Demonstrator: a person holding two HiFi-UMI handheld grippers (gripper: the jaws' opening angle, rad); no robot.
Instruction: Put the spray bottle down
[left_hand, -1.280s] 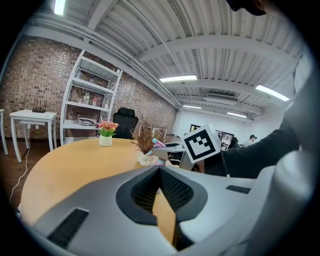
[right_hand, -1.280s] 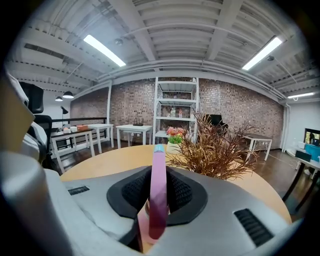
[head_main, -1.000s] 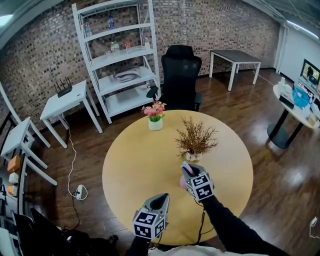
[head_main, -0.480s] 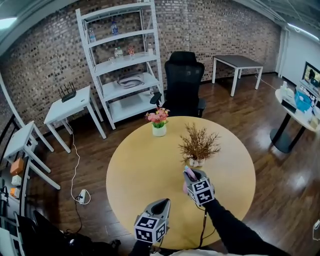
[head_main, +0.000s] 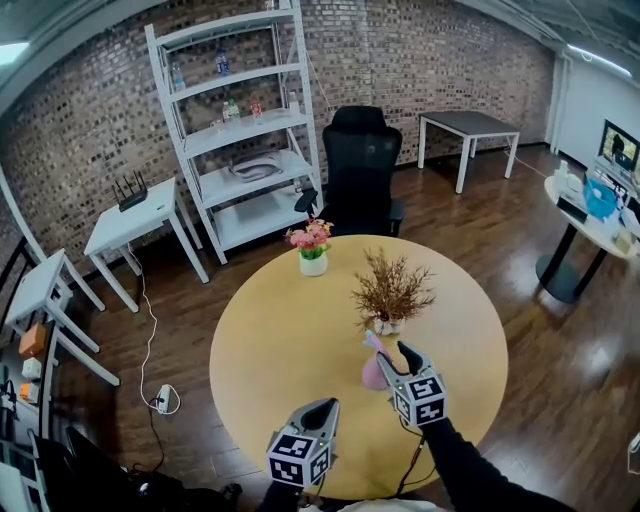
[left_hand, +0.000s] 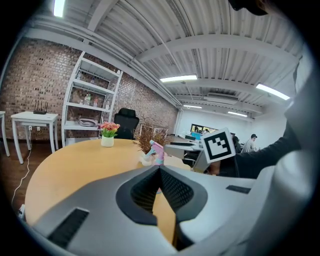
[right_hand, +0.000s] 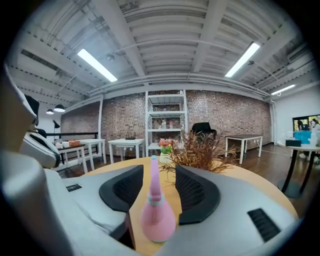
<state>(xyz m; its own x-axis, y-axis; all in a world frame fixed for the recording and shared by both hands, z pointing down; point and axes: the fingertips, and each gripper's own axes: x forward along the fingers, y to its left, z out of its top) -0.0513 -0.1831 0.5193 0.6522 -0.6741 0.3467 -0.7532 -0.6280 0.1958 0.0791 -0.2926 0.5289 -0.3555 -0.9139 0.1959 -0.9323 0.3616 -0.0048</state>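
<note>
The pink spray bottle (head_main: 372, 370) stands upright on the round wooden table (head_main: 280, 330), just in front of the dried plant. My right gripper (head_main: 394, 360) is right beside it. In the right gripper view the bottle (right_hand: 156, 215) rises between the two jaws of my right gripper (right_hand: 159, 171). Those jaws are opening, and neither pad (right_hand: 192, 192) touches the bottle. My left gripper (head_main: 320, 408) hovers near the table's front edge, shut with nothing in it. From the left gripper view the bottle (left_hand: 157, 152) shows beyond my left gripper (left_hand: 160, 169).
A dried plant in a small vase (head_main: 390, 295) stands just behind the bottle. A pot of pink flowers (head_main: 312, 250) sits at the table's far side. A black office chair (head_main: 362, 165) and a white shelf unit (head_main: 240, 130) stand beyond the table.
My right gripper's jaws have gone from shut on the bottle to wide apart, and the gripper has drawn back a little towards me. The bottle now stands free on the table. My left gripper stayed put.
</note>
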